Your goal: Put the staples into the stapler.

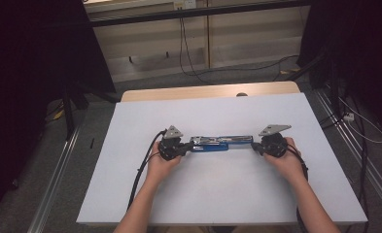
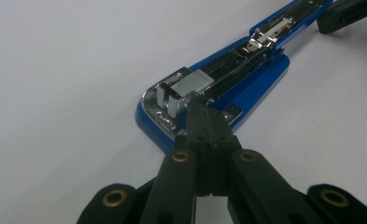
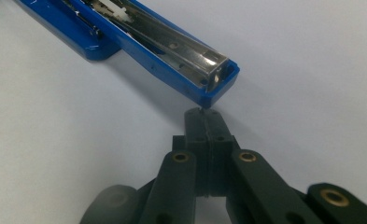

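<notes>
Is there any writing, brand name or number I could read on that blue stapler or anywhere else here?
No readable text in any view.
Blue stapler: faint embossed marks on the metal plate at its near end in the left gripper view, too small and blurred to read.
Left gripper and right gripper: plain black jaws, no lettering.
White table: no print or label.

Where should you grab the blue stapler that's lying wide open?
Probably by the blue stapler's long narrow top arm, coming from above with jaws across its width. It lies flat and fully unfolded on the white table, and its straight sides look easy to pinch.
</notes>
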### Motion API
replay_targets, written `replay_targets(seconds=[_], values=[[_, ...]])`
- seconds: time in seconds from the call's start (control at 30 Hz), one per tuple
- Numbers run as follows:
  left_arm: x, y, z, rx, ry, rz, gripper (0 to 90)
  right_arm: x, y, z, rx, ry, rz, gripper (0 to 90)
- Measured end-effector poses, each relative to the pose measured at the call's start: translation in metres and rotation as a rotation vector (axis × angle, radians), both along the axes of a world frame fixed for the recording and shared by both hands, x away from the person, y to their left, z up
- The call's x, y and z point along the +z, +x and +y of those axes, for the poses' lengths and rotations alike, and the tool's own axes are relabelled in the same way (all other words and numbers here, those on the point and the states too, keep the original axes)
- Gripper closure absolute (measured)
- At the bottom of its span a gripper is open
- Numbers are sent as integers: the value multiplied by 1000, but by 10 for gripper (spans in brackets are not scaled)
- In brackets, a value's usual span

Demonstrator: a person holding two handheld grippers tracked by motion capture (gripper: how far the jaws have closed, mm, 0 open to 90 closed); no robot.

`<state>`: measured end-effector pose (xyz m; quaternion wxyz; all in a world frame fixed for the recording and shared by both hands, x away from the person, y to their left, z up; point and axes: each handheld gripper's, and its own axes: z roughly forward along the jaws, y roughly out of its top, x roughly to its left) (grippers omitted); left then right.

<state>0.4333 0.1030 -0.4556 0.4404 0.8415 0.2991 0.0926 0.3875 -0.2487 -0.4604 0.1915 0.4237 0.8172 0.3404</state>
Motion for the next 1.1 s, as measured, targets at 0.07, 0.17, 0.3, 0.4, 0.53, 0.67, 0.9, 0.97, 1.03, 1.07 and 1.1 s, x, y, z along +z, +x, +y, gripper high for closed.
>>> replay_targets(seconds=[0.07, 0.17, 0.3, 0.4, 0.53, 0.67, 0.9, 0.97, 1.03, 1.07, 1.1], values=[[0, 0, 0, 2, -1, 0, 900, 0, 0, 0, 1, 3, 1, 900], [-1, 0, -1, 1, -4, -7, 900, 0, 0, 1, 3, 4, 3, 900], [-1, -1, -4, 3, -8, -8, 900, 0, 0, 1, 5, 6, 2, 900], [-1, -1, -4, -2, -3, -16, 900, 0, 1, 0, 4, 11, -1, 900], [-1, 0, -4, 2, -8, -14, 900, 0, 2, -1, -2, 27, 5, 900], [-1, 0, -5, -2, 5, -22, 900, 0, 2, -1, -5, 22, 4, 900], [-1, 1, -4, 1, -3, -17, 900, 0, 3, -1, -6, 27, -1, 900], [-1, 1, -4, 0, -1, -17, 900, 0, 3, -1, -6, 28, -2, 900], [-1, 1, -4, 1, -1, -18, 900, 1, 3, -2, -6, 29, -4, 900], [-1, 1, -4, 1, 1, -20, 900, 1, 3, -2, -4, 29, -5, 900], [-1, 1, -4, 1, 0, -19, 900, 1, 3, -2, -3, 30, -6, 900]])
